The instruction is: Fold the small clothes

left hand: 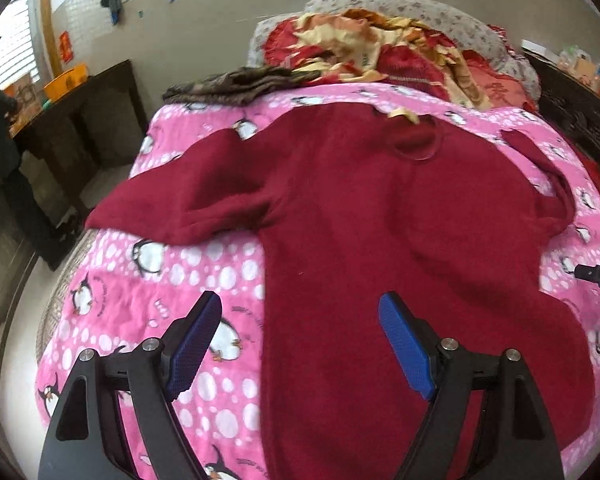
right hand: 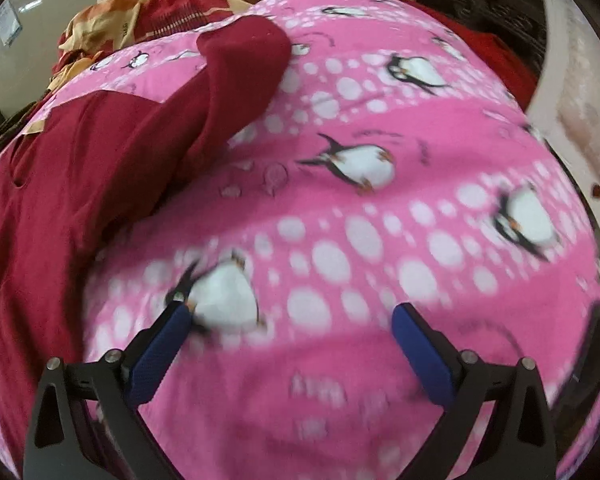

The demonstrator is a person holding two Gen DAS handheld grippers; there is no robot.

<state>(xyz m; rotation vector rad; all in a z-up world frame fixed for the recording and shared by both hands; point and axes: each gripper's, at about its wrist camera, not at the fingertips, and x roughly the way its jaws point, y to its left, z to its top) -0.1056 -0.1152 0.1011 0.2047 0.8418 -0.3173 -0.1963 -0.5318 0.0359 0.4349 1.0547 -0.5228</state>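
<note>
A dark red sweater (left hand: 372,216) lies spread flat on a pink penguin-print blanket (left hand: 140,280), neck at the far end, one sleeve (left hand: 180,204) stretched out to the left. My left gripper (left hand: 300,304) is open and empty, hovering above the sweater's lower left edge. In the right wrist view the sweater (right hand: 72,184) fills the left side, its other sleeve (right hand: 240,72) reaching up over the blanket (right hand: 380,248). My right gripper (right hand: 292,314) is open and empty above bare blanket, to the right of the sweater.
A heap of red and yellow bedding (left hand: 384,52) lies at the bed's far end, with a brown folded cloth (left hand: 232,84) beside it. A dark table (left hand: 80,120) stands left of the bed. A dark headboard (left hand: 580,120) borders the right side.
</note>
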